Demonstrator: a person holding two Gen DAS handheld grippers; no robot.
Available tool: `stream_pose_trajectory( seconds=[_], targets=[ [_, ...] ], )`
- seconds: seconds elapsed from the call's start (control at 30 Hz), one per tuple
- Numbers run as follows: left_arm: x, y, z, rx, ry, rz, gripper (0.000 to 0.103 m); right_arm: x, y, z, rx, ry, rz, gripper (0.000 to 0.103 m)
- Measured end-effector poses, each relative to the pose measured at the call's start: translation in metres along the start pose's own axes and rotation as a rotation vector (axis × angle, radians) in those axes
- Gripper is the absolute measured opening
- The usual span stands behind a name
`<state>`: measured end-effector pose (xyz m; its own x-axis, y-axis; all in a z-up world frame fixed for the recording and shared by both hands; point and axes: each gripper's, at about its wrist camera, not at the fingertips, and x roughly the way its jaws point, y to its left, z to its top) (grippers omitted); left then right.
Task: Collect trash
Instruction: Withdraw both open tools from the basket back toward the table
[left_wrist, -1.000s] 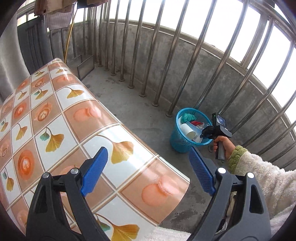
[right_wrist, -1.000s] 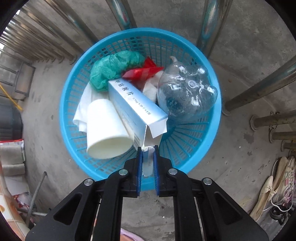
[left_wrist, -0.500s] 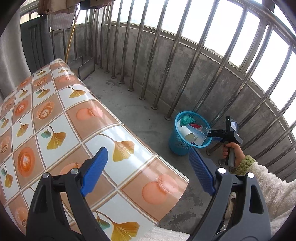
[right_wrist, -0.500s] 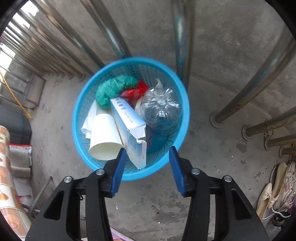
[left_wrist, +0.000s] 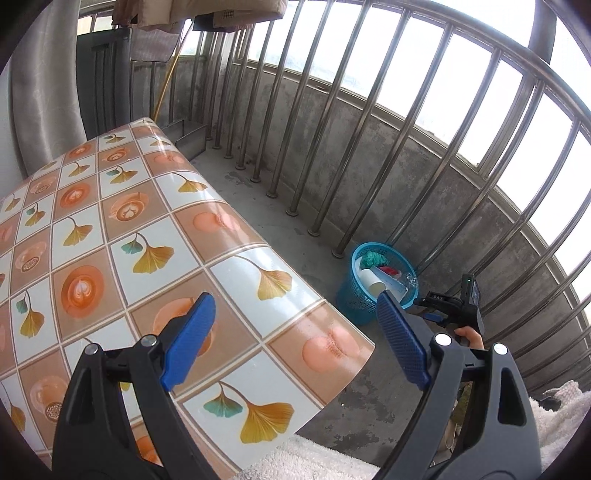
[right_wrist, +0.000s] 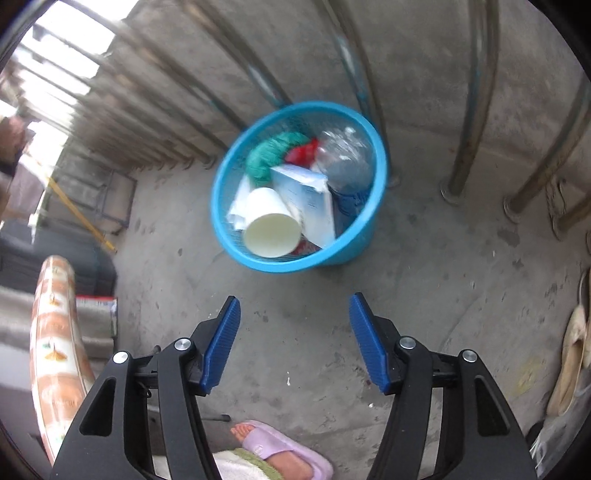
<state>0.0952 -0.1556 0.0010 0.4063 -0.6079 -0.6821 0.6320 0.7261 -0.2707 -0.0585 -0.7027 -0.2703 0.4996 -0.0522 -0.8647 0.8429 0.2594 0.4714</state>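
Note:
A blue plastic basket (right_wrist: 354, 254) stands on the concrete floor by the railing. It holds a white paper cup (right_wrist: 271, 225), a white and blue box (right_wrist: 308, 199), a clear plastic bottle (right_wrist: 345, 158), a green bag (right_wrist: 271, 155) and red wrapping (right_wrist: 304, 152). My right gripper (right_wrist: 293, 339) is open and empty, above the floor a short way back from the basket. My left gripper (left_wrist: 295, 341) is open and empty over the table's tiled cloth (left_wrist: 110, 236). The basket (left_wrist: 354, 299) and the right gripper's body (left_wrist: 454, 306) also show in the left wrist view.
Steel railing bars (left_wrist: 369, 147) run along the concrete balcony wall behind the basket. The table edge (right_wrist: 51, 332) is at the left in the right wrist view. A foot in a purple slipper (right_wrist: 284, 454) is below the right gripper. Shoes (right_wrist: 569, 362) lie at the right.
My right gripper opened, released the white and blue box into the basket, then pulled up and back. The left gripper rose a little over the table and stayed open.

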Motion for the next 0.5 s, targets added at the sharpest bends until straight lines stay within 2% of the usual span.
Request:
stream_pose_trajectory(
  seconds=[0.07, 0.13, 0.3, 0.4, 0.47, 0.5],
  targets=[
    [-0.004, 0.003, -0.003, -0.011, -0.001, 0.005, 0.084, 0.025, -0.019, 0.005, 0.177, 0.052, 0.009, 0.060],
    [-0.006, 0.009, -0.004, -0.022, -0.001, 0.010, 0.084, 0.039, -0.028, 0.004, 0.275, 0.066, 0.014, 0.059],
    [-0.006, 0.018, -0.005, -0.060, -0.007, 0.028, 0.084, 0.069, -0.044, 0.004, 0.432, 0.090, 0.087, 0.059],
    [-0.001, 0.023, -0.006, -0.071, 0.009, 0.033, 0.084, 0.091, -0.051, 0.008, 0.499, 0.110, 0.122, 0.055],
    [0.002, 0.025, -0.007, -0.070, 0.019, 0.040, 0.084, 0.108, -0.053, 0.007, 0.547, 0.140, 0.164, 0.045],
    [0.003, 0.025, -0.008, -0.069, 0.021, 0.043, 0.084, 0.114, -0.055, 0.008, 0.573, 0.137, 0.180, 0.043]
  ],
)
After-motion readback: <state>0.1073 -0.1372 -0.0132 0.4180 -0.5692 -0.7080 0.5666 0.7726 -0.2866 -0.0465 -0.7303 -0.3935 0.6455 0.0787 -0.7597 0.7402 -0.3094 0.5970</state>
